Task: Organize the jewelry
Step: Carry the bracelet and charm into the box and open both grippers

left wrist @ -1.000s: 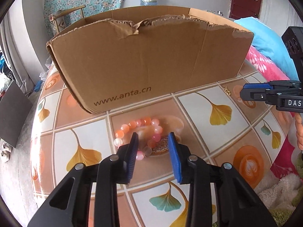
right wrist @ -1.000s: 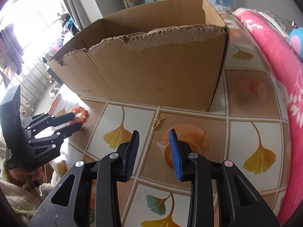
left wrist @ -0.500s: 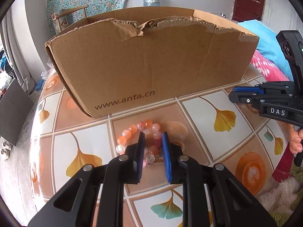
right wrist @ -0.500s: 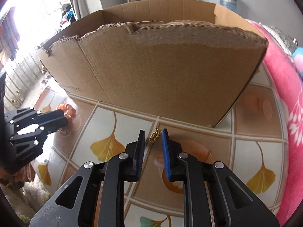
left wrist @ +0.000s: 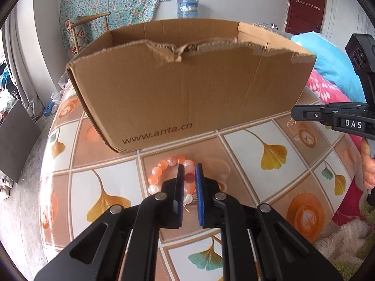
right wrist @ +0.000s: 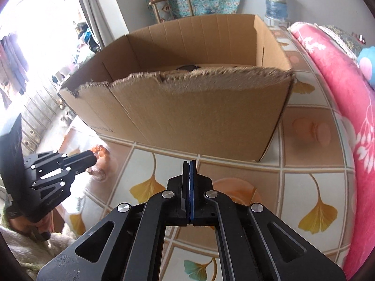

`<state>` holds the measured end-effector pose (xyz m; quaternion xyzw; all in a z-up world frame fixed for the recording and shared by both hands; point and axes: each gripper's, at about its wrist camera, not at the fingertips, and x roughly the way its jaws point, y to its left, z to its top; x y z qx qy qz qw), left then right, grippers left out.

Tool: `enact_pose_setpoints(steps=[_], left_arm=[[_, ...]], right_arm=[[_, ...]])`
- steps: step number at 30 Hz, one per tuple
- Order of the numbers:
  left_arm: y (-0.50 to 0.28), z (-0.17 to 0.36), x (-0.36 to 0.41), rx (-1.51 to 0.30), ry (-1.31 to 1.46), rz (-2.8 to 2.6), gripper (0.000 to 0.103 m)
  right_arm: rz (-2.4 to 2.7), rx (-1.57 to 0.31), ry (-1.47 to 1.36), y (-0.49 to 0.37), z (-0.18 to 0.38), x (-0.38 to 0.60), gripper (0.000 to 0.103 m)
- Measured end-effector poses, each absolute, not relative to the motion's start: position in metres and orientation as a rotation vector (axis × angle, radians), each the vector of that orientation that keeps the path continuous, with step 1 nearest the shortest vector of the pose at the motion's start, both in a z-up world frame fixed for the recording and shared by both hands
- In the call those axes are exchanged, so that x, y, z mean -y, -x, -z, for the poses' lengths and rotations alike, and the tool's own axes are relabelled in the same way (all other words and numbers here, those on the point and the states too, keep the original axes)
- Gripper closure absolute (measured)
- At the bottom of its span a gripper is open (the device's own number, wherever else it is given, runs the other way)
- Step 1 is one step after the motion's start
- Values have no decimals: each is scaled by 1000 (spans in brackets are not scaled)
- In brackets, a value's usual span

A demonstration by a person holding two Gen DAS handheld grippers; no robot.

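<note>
A bracelet of orange, pink and white beads (left wrist: 161, 171) lies on the patterned tablecloth in front of an open cardboard box (left wrist: 187, 89). My left gripper (left wrist: 189, 171) is shut on the bracelet's right side, a dark pink bead between the pads. In the right wrist view my right gripper (right wrist: 189, 164) is fully shut in front of the box (right wrist: 187, 107). In the left wrist view a small gold chain (left wrist: 291, 123) hangs from the right gripper's tips (left wrist: 295, 114).
The table (left wrist: 269, 182) carries a ginkgo-leaf tiled cloth. A pink blanket (right wrist: 339, 89) lies along the right. A wooden chair (left wrist: 91, 27) and a water jug (left wrist: 187, 8) stand behind the box. A fluffy cloth (left wrist: 346, 241) lies at the near right.
Both grippers closed from open: the left onto the bead bracelet, the right onto the small gold chain. Both then rose, so the box's inside now shows.
</note>
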<state>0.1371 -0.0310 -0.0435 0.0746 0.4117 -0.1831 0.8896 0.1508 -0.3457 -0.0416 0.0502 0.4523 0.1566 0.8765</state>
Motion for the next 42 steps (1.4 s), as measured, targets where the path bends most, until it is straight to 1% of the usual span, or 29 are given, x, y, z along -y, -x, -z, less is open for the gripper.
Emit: enact_pose_setpoints(steps=[10,15,20,24,28,32,38,42], left_arm=[[-118,6,10,-791,-86,385,95],[-108,-31,1,-733,-43,426,95],[-104,-82,-2,-628,-10,496,95],[-114,-119,5,-540,-11,543,95],[-136,-140,19,-500,-14,589,95],[-166,-138,41,-526,-30,620,95],[-214,-103,73,-686,25,704,95],[-242,-72,96,-807,87,764,95]], right_arm=[[-369,-870,-157,-132,5,358,103],[-417,-808,-168,-130,-21,355,103],[-477,-707,-168,-134,-56,350,103],[-512,-631,-142,-145,-77,350,103],[-512,-590,-82,-167,-85,347,103],[-518,-616,-47,-199,-76,344,103],[-500,-728,-22,-232,-49,348,103],[-476,-747,-35,-236,-44,359,103]])
